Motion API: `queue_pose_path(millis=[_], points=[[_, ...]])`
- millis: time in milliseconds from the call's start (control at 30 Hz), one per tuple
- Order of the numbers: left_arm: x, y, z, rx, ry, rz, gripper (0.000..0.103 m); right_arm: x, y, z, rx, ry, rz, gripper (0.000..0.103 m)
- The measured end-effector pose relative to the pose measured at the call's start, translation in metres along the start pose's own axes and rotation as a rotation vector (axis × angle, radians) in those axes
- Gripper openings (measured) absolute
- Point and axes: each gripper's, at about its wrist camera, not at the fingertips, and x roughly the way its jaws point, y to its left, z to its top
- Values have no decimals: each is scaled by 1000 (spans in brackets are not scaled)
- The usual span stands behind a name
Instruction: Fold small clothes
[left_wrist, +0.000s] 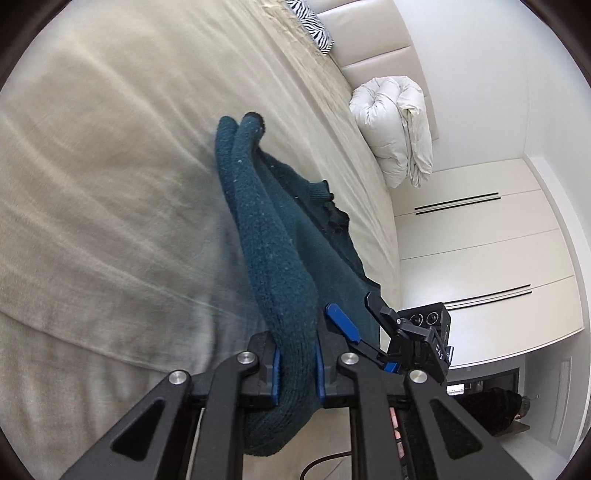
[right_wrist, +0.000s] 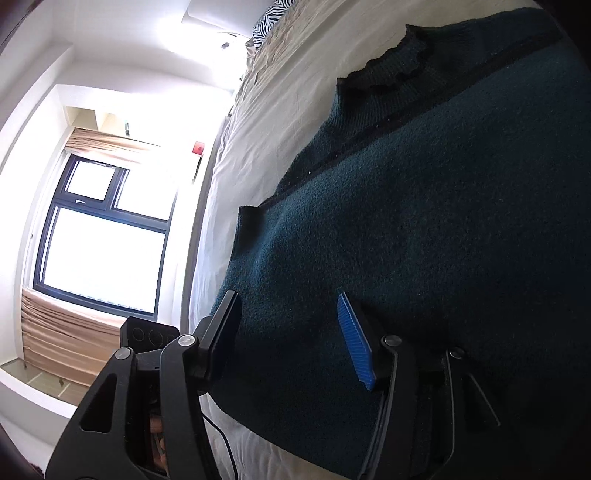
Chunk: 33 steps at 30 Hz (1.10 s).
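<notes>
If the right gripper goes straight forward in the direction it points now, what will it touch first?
Most likely the dark teal sweater. The right gripper is open, and the knit already fills the gap between its fingers. The bed sheet shows only beyond the sweater's edge. Depth is hard to judge here.

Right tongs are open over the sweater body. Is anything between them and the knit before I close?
Nothing visible. The right tongs hang open directly over the teal sweater, with only knit between the fingers. The left tongs are shut on a sleeve, off to the side. The bed shows no other item near it.
</notes>
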Motion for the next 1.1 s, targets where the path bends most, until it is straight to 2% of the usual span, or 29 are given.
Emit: queue_pose_path(millis=[100,200,367,433,500,567,600,667,733,833,933,1033,1100], points=[[10,-41,-3,76,5,-1,15,-34,-17,8,43,-41,56,59],[36,-85,-13,169,37,9,15,-70,-37,17,88,-83,98,62],[111,-151,-36,309,122,7,15,-131,-72,29,155,-156,186,67],[146,-167,-49,351,169,-13,15,-152,-85,34,180,-167,207,68],[179,-174,-62,396,207,1,15,-168,-99,38,209,-176,218,68],[202,-169,-71,395,239,19,21,-186,-120,41,249,-191,236,68],[207,-164,-73,380,251,13,28,-193,-131,41,272,-203,245,68],[203,-159,-77,372,253,-26,31,-203,-149,39,316,-223,277,67],[191,-159,-79,410,239,-13,49,-206,-157,39,322,-220,295,67],[165,-157,-76,432,213,-69,50,-200,-146,42,273,-188,225,67],[136,-149,-74,459,159,-37,50,-184,-129,47,207,-143,121,67],[120,-128,-70,414,144,-33,50,-173,-111,49,136,-97,-7,67],[116,-113,-68,370,147,-26,50,-166,-98,52,77,-71,-105,63]])
